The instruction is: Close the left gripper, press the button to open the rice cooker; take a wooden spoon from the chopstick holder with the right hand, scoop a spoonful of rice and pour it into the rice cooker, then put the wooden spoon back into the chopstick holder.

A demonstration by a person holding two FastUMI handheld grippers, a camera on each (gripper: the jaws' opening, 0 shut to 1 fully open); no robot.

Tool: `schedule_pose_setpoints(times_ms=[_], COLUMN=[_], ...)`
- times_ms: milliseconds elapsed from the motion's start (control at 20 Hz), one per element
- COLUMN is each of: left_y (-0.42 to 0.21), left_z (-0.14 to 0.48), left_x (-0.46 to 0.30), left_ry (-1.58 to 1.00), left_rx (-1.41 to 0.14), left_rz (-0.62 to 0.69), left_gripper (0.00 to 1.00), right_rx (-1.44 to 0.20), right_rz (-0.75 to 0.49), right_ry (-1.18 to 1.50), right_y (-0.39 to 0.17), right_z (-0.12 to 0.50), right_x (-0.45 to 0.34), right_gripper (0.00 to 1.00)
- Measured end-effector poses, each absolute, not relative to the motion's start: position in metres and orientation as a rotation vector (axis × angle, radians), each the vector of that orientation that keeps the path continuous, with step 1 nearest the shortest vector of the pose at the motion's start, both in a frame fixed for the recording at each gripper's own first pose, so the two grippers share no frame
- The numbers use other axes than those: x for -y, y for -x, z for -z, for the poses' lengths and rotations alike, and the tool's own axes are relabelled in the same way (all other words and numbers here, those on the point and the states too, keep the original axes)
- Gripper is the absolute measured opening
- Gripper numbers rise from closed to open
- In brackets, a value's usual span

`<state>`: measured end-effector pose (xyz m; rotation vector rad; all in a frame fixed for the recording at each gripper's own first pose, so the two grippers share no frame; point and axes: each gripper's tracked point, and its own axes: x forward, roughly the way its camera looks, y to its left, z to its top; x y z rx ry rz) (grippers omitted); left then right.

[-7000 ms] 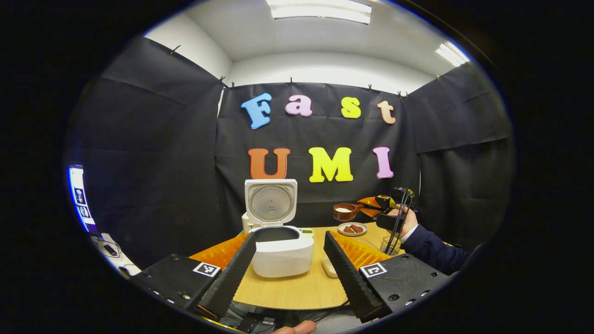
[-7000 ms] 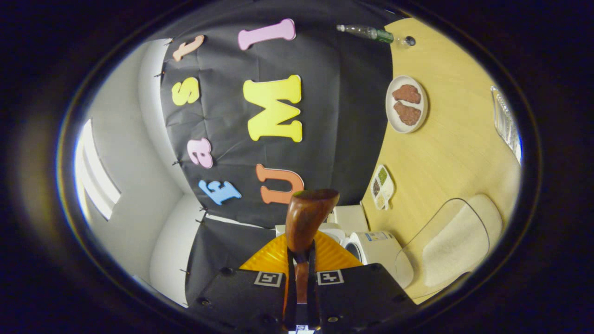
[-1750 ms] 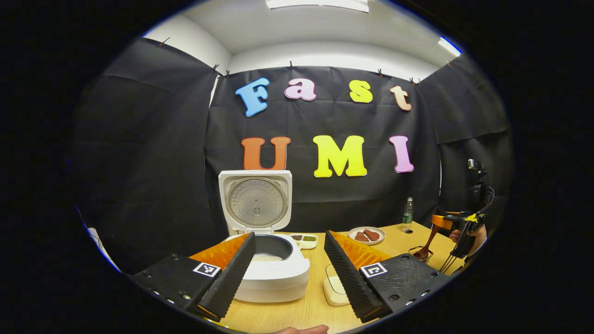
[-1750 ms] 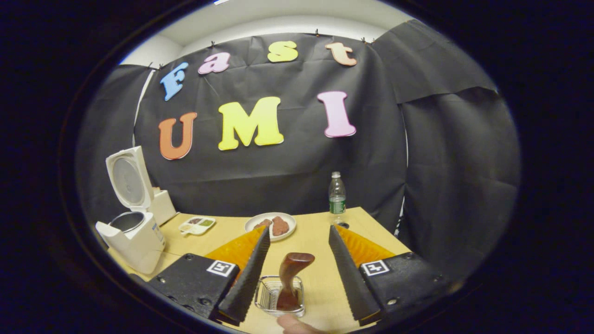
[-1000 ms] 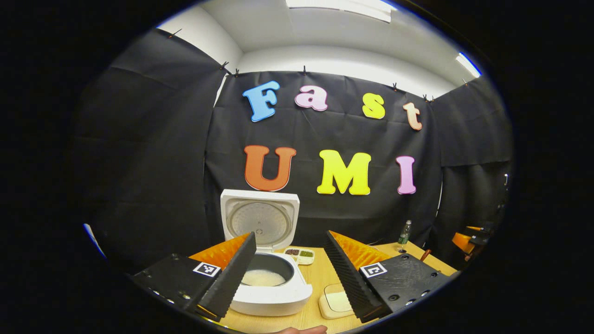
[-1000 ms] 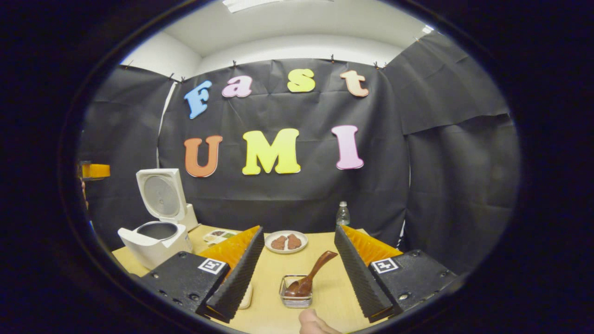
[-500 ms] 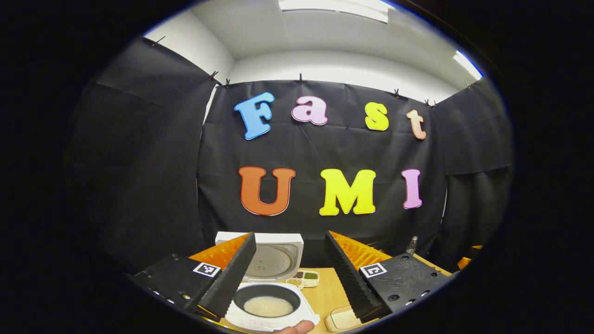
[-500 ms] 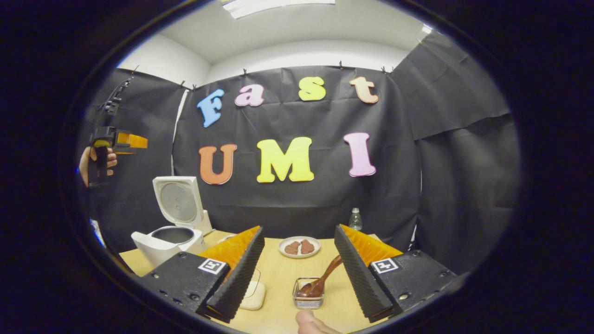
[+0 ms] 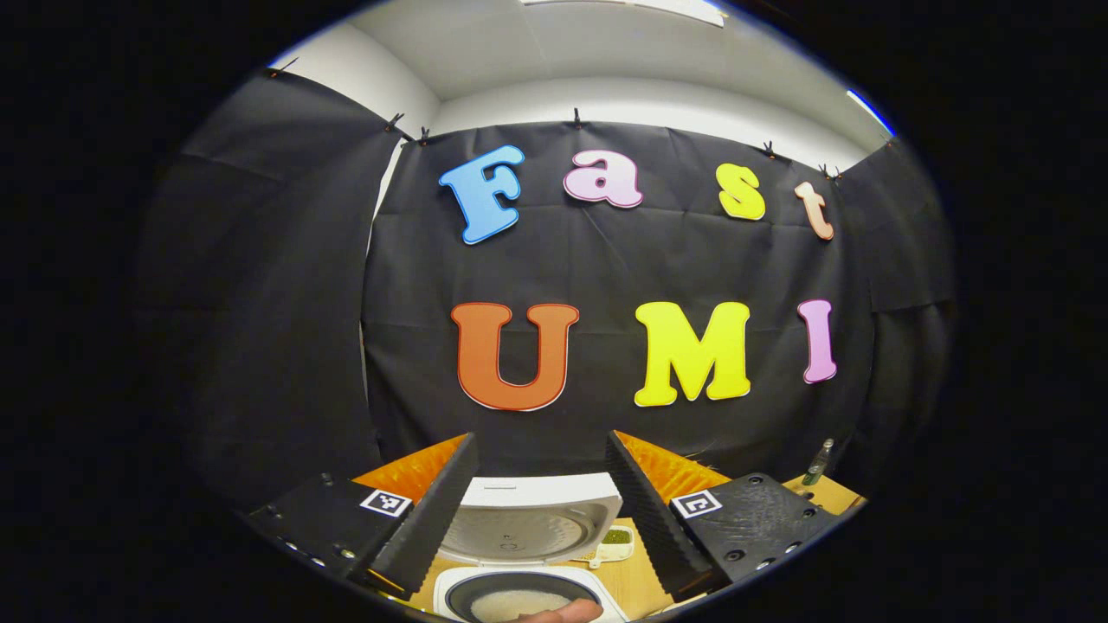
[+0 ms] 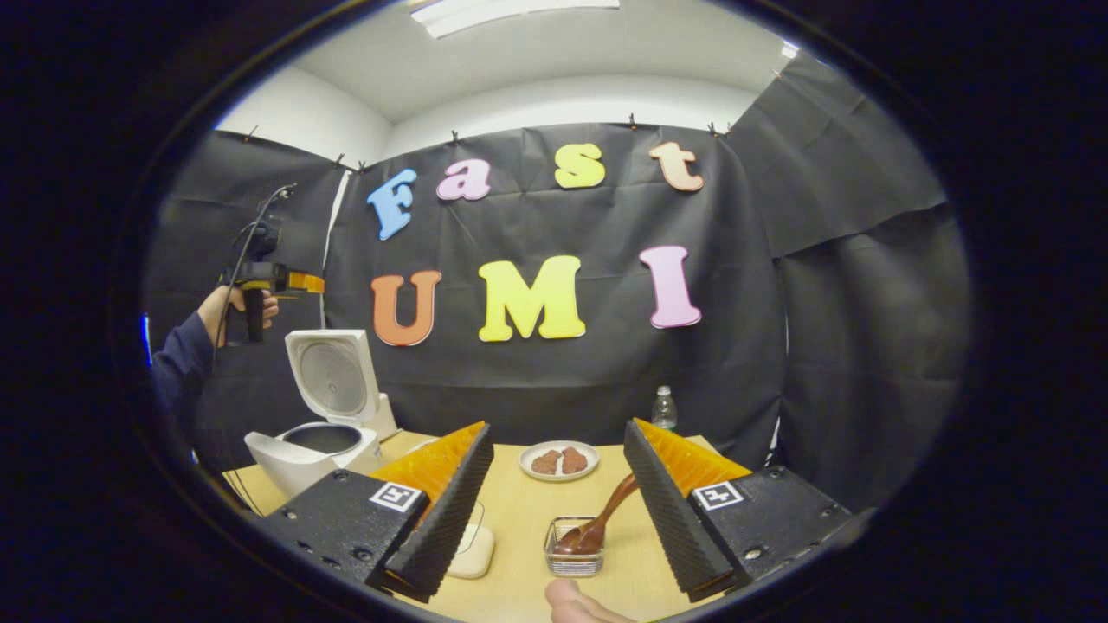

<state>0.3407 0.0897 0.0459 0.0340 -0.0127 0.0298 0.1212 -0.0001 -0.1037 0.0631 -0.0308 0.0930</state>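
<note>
Between your right gripper [image 10: 554,506]'s spread, empty fingers, the wooden spoon [image 10: 597,522] leans bowl-down in the chopstick holder [image 10: 573,547] on the near part of the table [image 10: 519,510], handle tilted up to the right; it looks returned. At far left the rice cooker [image 10: 316,450] stands with its lid up so the pot takes the rice [image 9: 518,606]. You hold your left gripper [image 9: 537,519] high above that open pot, fingers apart and gripping nothing. Judged from this, nothing remains to do.

No text is legible; the square tags carry only coded patterns.
</note>
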Motion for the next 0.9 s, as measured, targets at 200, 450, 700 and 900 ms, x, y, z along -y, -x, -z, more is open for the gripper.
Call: schedule_pose_setpoints(times_ms=[200,450,700,900], left_y=[-0.388,-0.431,-0.438,-0.424], left_z=[-0.017,0.001,0.042,0.042], left_x=[-0.097,-0.131,-0.147,-0.136], left_ry=[-0.105,-0.041,-0.014,-0.015], left_rx=[-0.002,-0.047,-0.208,-0.246], left_rz=[-0.066,-0.145,-0.176,-0.143], left_gripper=[0.94,0.95,0.94,0.98], right_rx=[0.01,-0.022,-0.015,-0.023], right_rz=[-0.098,-0.102,-0.077,-0.076], right_ry=[-0.043,-0.048,-0.045,-0.078], right_y=[-0.116,-0.12,-0.119,-0.111], right_z=[0.114,0.133,0.128,0.129], right_x=[-0.009,-0.01,-0.004,-0.004], right_gripper=[0.99,0.99,0.99,0.98])
